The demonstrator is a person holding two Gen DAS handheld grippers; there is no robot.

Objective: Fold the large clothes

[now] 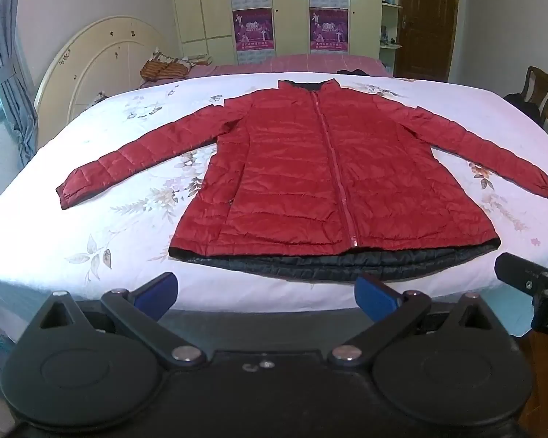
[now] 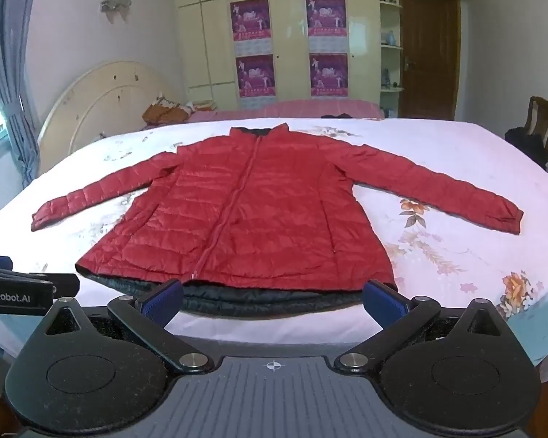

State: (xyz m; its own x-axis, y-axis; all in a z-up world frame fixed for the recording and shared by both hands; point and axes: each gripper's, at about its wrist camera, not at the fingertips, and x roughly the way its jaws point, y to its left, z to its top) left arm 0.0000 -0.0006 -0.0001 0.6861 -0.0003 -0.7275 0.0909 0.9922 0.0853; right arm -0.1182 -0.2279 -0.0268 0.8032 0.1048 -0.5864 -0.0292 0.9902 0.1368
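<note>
A red quilted jacket point(image 1: 310, 168) point(image 2: 244, 211) lies flat on the bed, front up, zipped, both sleeves spread out to the sides. Its dark lining shows along the hem point(image 1: 328, 264) nearest me. My left gripper point(image 1: 266, 295) hovers open over the bed's near edge, just short of the hem, nothing between its blue pads. In the right wrist view my right gripper point(image 2: 274, 301) is open too, its tips close to the hem point(image 2: 266, 301) without touching it. Each gripper shows at the edge of the other's view.
The bed carries a white flowered sheet point(image 1: 135, 197) point(image 2: 456, 255) with a pink cover behind. A cream headboard point(image 1: 102, 58) stands at the left, a wardrobe with posters point(image 1: 255, 29) behind, a brown door point(image 2: 429, 51) and a chair point(image 2: 542, 116) at the right.
</note>
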